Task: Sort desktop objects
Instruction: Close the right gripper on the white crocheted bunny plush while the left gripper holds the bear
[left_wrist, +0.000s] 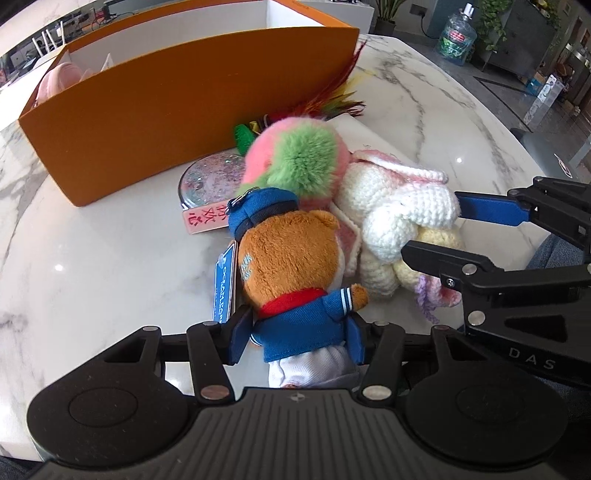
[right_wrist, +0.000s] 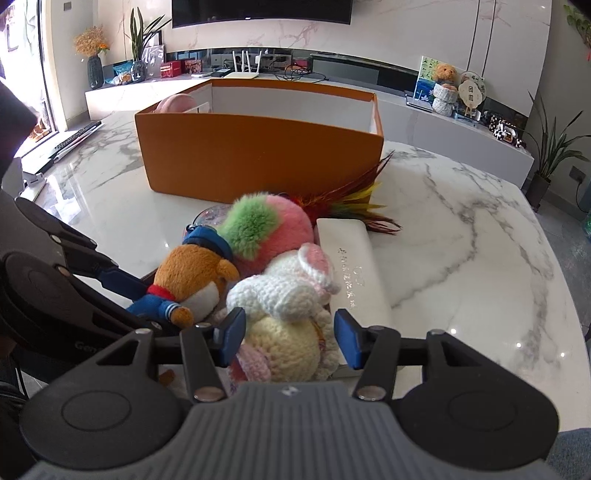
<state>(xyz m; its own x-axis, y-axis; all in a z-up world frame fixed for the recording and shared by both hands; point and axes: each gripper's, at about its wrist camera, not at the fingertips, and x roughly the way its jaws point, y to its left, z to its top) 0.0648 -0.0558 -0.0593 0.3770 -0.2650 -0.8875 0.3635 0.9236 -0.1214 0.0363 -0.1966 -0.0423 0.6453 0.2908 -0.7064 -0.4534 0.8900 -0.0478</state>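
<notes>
Left wrist view: two grippers at a heap of soft toys on the white marble table (left_wrist: 92, 280).

At 6 o'clock the left gripper (left_wrist: 299, 338) has its blue pads pressed into the blue-jacketed brown plush bear (left_wrist: 291, 266), gripped at the torso. At 3 o'clock the right gripper (right_wrist: 290, 338) stands open astride the white-and-cream crocheted doll (right_wrist: 284, 295), not clamped. Both toys look light, soft and squashy; mid-body seems the best hold. At 11 o'clock waits the orange cardboard box (left_wrist: 177, 110).
</notes>
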